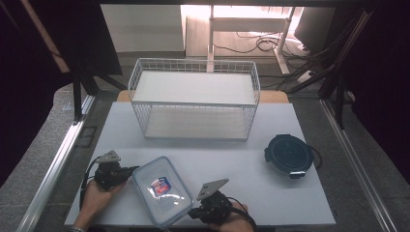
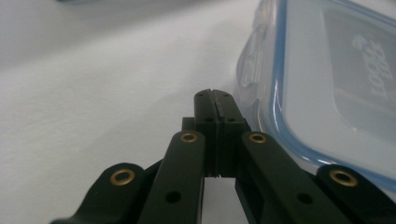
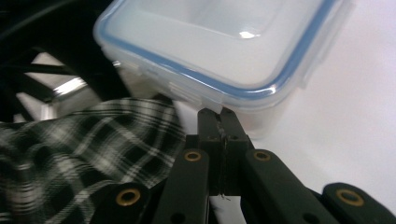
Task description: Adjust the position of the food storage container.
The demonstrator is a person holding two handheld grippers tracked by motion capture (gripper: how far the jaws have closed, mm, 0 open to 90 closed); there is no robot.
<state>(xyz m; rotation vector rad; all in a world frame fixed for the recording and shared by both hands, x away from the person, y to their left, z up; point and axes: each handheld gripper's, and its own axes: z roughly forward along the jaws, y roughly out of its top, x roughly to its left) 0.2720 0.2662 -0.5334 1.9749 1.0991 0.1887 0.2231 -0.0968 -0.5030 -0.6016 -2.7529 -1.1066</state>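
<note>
Two claws flank a lidded box on the bench.
High view: box (image 1: 162, 190) between left claw (image 1: 131, 171) and right claw (image 1: 192, 213); wire basket (image 1: 194, 99) empty. Left claw view: clenched, empty, beside box (image 2: 327, 88). Right claw view: clenched tips (image 3: 217, 114) under box (image 3: 219, 46) edge.

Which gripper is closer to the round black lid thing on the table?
Right. The right gripper sits at the near edge beside the clear rectangular plastic box with the blue-rimmed lid, nearer the round black lid. The left gripper is beyond the box's far side.
</note>
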